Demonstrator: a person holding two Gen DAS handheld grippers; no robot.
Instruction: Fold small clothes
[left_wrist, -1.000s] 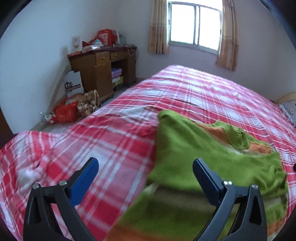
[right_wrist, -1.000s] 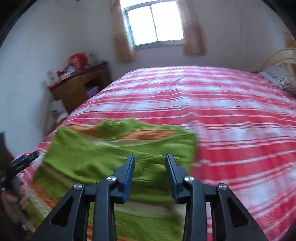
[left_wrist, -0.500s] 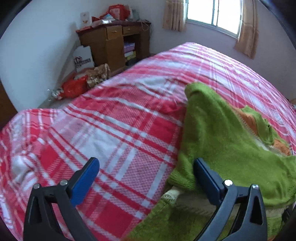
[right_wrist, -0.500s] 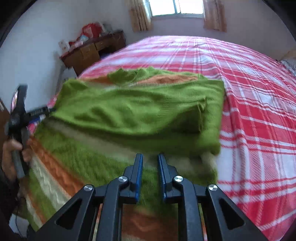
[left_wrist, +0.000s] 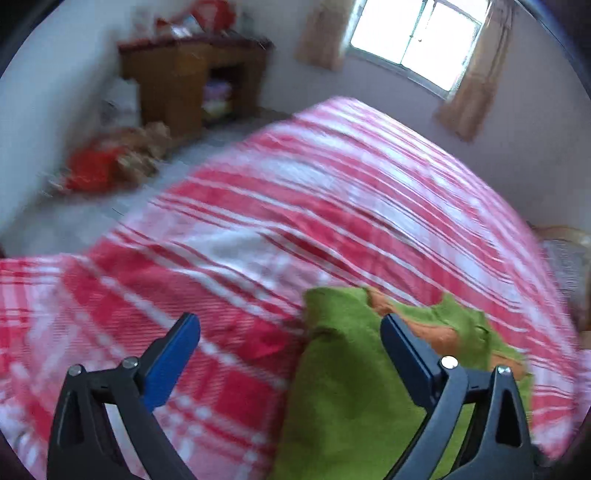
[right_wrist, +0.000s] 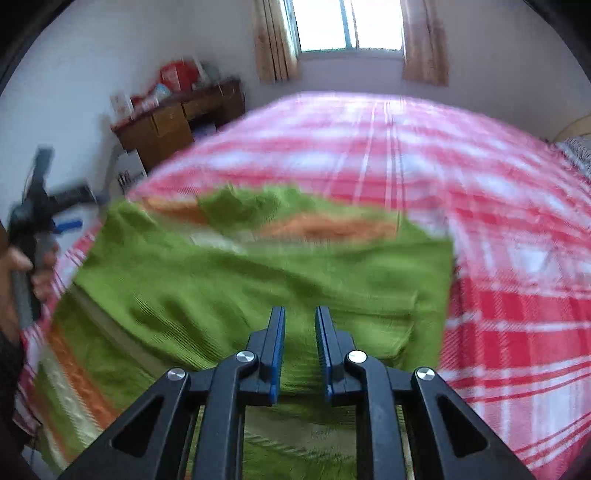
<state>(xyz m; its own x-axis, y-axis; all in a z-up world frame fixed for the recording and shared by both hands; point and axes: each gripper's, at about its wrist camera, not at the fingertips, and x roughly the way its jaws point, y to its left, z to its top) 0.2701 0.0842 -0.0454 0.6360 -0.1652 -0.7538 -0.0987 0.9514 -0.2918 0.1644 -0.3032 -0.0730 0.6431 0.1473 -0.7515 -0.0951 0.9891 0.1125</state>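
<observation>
Broadly, the red plaid bedspread (right_wrist: 498, 288) fills both views, with the folded green sweater (right_wrist: 258, 280) lying on its near edge. Over it, the left gripper (left_wrist: 290, 338) gapes wide, empty; the right gripper (right_wrist: 300, 321), jaws just narrowed, grips nothing.

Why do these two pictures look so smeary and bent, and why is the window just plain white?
Left wrist view: motion blur smears the plaid bedspread and desk, the fisheye lens bows the room, and the window is blown out by daylight. Right wrist view: the green sweater and bedspread streak, while the right gripper, fixed to the camera, stays sharp.
</observation>
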